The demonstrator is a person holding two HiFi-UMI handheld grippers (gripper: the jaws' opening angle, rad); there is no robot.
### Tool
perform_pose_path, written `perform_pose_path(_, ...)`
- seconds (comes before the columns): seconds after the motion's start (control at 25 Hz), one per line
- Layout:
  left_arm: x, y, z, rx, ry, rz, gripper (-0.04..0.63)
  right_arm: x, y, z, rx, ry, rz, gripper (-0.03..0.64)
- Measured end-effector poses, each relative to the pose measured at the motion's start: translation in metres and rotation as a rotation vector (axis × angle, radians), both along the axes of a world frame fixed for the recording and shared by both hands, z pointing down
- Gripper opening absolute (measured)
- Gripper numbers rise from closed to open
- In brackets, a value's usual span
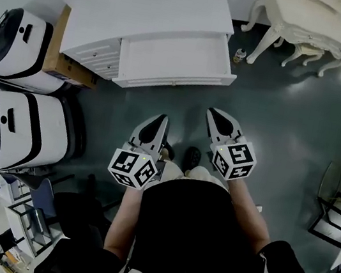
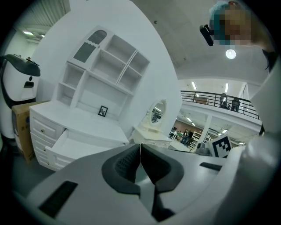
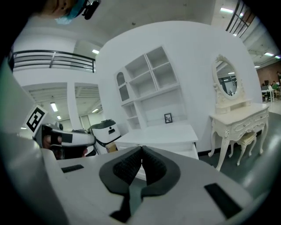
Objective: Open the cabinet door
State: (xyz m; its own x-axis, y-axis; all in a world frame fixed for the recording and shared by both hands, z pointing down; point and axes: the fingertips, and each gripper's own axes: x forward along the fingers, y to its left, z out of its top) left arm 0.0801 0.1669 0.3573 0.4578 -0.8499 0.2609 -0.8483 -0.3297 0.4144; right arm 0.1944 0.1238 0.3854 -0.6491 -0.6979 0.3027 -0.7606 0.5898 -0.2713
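Note:
A white cabinet (image 1: 152, 13) with shelves on top stands on the grey floor ahead of me. Its wide drawer (image 1: 177, 59) is pulled out toward me. My left gripper (image 1: 159, 120) and right gripper (image 1: 217, 115) hover side by side close to my body, well short of the drawer front. Both are shut with nothing between the pads. In the left gripper view the shut left gripper (image 2: 139, 147) points at the cabinet (image 2: 88, 116) and its pulled-out drawer (image 2: 72, 147). In the right gripper view the shut right gripper (image 3: 141, 150) faces the cabinet (image 3: 160, 131).
Two white machines (image 1: 23, 49) (image 1: 16, 129) and a cardboard box (image 1: 63, 63) stand left of the cabinet. An ornate white dressing table (image 1: 313, 20) with a stool stands at the right. A small jar (image 1: 239, 55) sits on the floor by the drawer's corner. A chair (image 1: 336, 193) stands at far right.

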Motion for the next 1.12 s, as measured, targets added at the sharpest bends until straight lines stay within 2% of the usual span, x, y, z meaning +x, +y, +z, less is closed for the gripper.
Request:
perform_pose_path(0.2,0.0,0.003,-0.011,0.02,-0.007,-0.011,0.023,0.0,0.01,-0.041,0.083,-0.028,-0.051,0.015)
perform_pose_path(0.36,-0.003,0.0,-0.022,0.049,-0.022,-0.021,0.023,-0.002,0.013,-0.061,0.114,-0.059,-0.075,0.015)
perform_pose_path(0.68,-0.004,-0.001,-0.037,0.081,-0.047,-0.028,0.023,0.001,0.013,-0.071,0.126,-0.069,-0.081,0.015)
perform_pose_path(1.12,0.004,0.007,-0.036,0.082,-0.048,-0.017,0.023,0.007,0.022,-0.074,0.137,-0.066,-0.077,0.014)
